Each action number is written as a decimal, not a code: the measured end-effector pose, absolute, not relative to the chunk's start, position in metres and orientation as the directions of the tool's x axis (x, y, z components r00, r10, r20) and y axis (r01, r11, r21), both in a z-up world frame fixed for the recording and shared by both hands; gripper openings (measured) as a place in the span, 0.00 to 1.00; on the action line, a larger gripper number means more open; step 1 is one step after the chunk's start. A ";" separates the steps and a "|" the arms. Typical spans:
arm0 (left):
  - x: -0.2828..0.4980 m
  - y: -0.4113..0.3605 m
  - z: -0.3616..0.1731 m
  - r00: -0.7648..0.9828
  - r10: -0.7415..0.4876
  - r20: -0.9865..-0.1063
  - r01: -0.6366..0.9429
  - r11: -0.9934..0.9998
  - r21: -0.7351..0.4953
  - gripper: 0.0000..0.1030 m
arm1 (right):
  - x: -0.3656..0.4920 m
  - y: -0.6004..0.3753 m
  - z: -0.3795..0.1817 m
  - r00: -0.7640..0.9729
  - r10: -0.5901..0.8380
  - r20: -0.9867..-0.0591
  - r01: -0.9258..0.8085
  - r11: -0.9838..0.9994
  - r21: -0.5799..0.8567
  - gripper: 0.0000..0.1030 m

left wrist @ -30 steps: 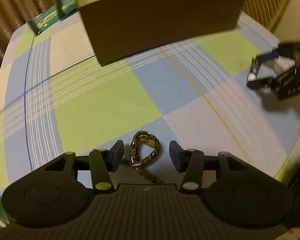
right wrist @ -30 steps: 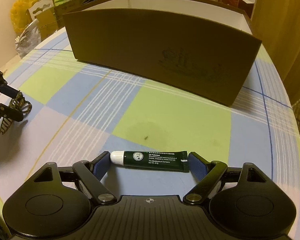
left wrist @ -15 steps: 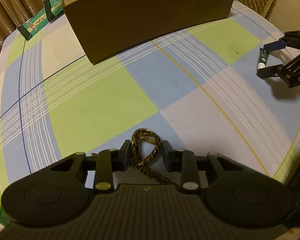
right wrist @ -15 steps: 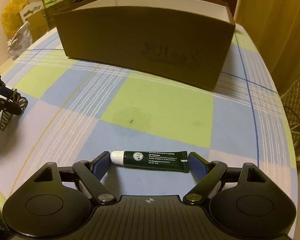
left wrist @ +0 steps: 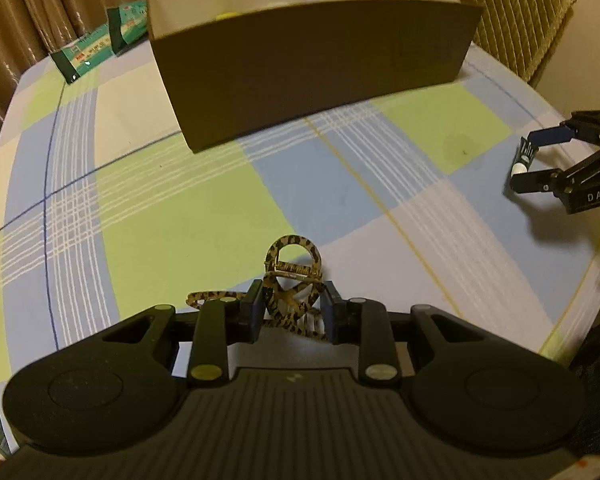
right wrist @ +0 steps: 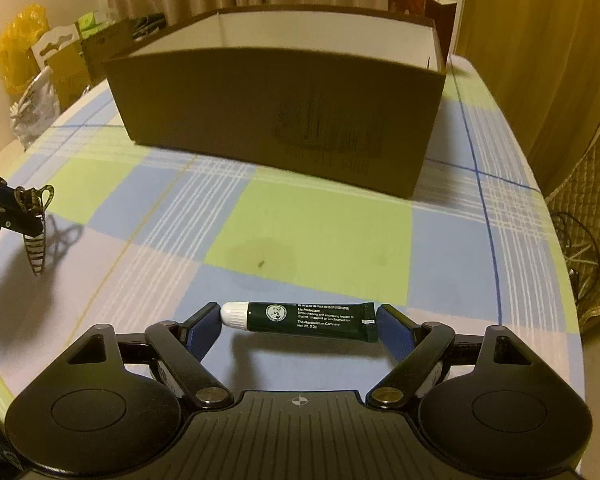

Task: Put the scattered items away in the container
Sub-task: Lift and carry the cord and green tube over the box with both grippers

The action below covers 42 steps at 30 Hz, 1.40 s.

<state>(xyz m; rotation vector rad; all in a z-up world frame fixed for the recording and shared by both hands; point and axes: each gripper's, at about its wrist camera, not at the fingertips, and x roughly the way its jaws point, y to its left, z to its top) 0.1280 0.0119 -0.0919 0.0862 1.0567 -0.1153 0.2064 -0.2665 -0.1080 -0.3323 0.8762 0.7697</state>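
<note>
My left gripper (left wrist: pixel 292 306) is shut on a leopard-print hair claw clip (left wrist: pixel 292 276) and holds it above the checked tablecloth; the clip also shows in the right wrist view (right wrist: pixel 36 224), hanging off the cloth with its shadow below. My right gripper (right wrist: pixel 298 322) is shut on a dark green lip-balm tube (right wrist: pixel 300 320) with a white cap, held lengthwise between the pads; it also shows in the left wrist view (left wrist: pixel 525 156). The brown cardboard box (left wrist: pixel 312 76) with white inside stands at the far side, open on top; it also shows in the right wrist view (right wrist: pixel 284 112).
Two green packets (left wrist: pixel 100 46) lie at the far left corner of the table. The table edge (left wrist: pixel 572 320) runs close on the right. A woven chair back (left wrist: pixel 512 12) stands behind the box. Bags and boxes (right wrist: pixel 48 68) stand beyond the table.
My left gripper closed on the claw clip and lifted it off the cloth. Both grippers rose, so more of the box's inside shows. The right gripper kept hold of the tube.
</note>
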 end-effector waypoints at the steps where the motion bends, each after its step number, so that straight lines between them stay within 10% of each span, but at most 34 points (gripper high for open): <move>1: 0.127 0.012 -0.090 0.494 -0.056 -0.867 0.134 0.991 0.013 0.24 | 0.206 -0.266 -0.107 0.401 0.468 -0.788 -0.724 0.689 0.041 0.79; 42: 0.221 0.018 0.025 0.749 -0.155 -0.644 0.173 0.984 -0.036 0.24 | 0.297 -0.218 0.008 0.448 0.673 -0.588 -0.815 0.578 0.040 0.79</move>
